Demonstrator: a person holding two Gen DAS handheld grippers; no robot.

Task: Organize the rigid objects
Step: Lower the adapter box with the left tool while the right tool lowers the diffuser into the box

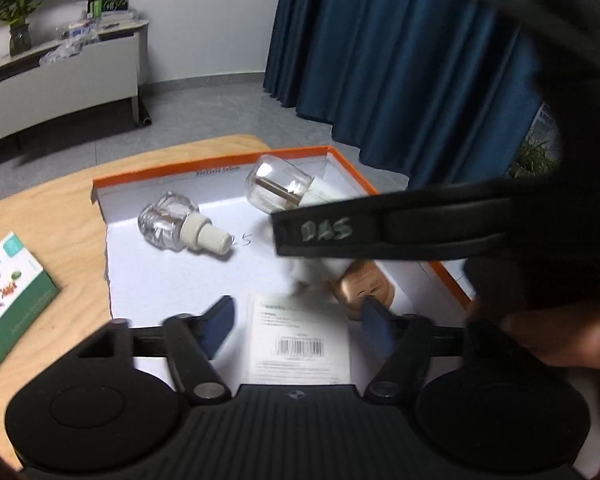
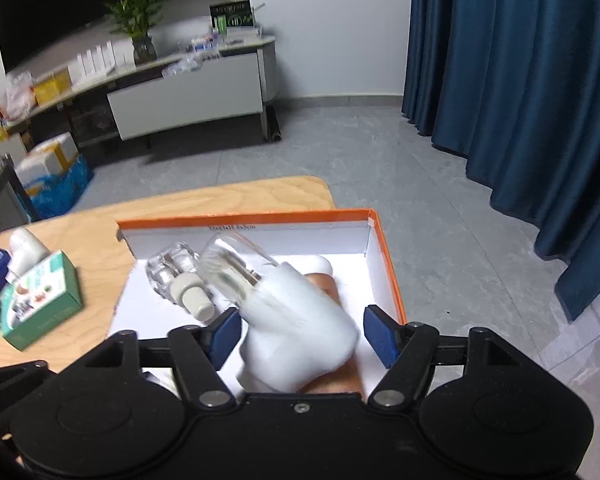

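Fingers (image 1: 220,324) on your left gripper (image 1: 298,326) stand wide apart with nothing between the blue pads, over a white barcode label (image 1: 300,340) on the floor of the orange-rimmed box (image 1: 216,166). Your right gripper (image 2: 304,334) is spread just as wide; a white plug-in unit (image 2: 300,332) with a clear bottle on top lies between its pads, blurred, and neither pad presses it, so it looks released, not gripped.

The box sits on the wooden desk (image 1: 52,216) as the collecting place. A clear faceted bottle (image 1: 180,226) with a cream cap lies on its side near the back wall. A copper-coloured object (image 1: 366,284) lies beside the white unit; what it is cannot be told.

A green carton (image 1: 8,300) waits on the desk to the left, outside the box, probably yet to be gathered.
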